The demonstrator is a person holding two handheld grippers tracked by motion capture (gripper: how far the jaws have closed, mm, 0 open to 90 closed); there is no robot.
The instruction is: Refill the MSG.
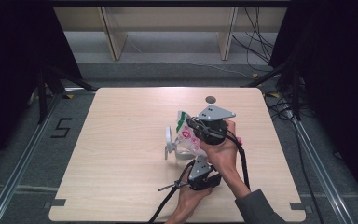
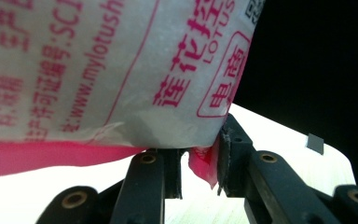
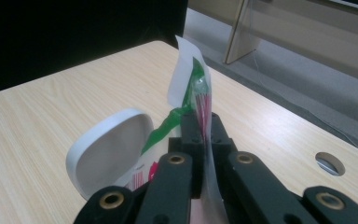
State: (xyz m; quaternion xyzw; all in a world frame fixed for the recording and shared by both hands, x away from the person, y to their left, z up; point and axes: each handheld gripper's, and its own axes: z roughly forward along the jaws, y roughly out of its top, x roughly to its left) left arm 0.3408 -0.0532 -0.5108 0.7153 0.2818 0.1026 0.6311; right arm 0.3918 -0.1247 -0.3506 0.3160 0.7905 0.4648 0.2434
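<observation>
A thin plastic bag [image 1: 186,135] with pink and green print hangs between my two grippers over the right middle of the table. My right gripper [image 1: 189,123] is shut on the bag's top edge [image 3: 191,79], its jaws [image 3: 204,126] pressed together on the film. My left gripper [image 1: 196,162] comes in from below. The bag's pink bottom seam [image 2: 200,163] sits between its jaws [image 2: 199,158], which pinch it at the tips. White film with pink lettering [image 2: 98,70] looms close above. A clear container with a white lid [image 1: 169,142] standing open sits just left of the bag; that lid [image 3: 112,158] shows left of the jaws.
The wooden table [image 1: 121,154] has a round hole [image 1: 210,99] near its far edge, also visible as a hole [image 3: 330,163] to the right. Wooden shelf legs [image 1: 114,42] stand behind the table. Cables [image 1: 261,42] lie on the floor at the back right.
</observation>
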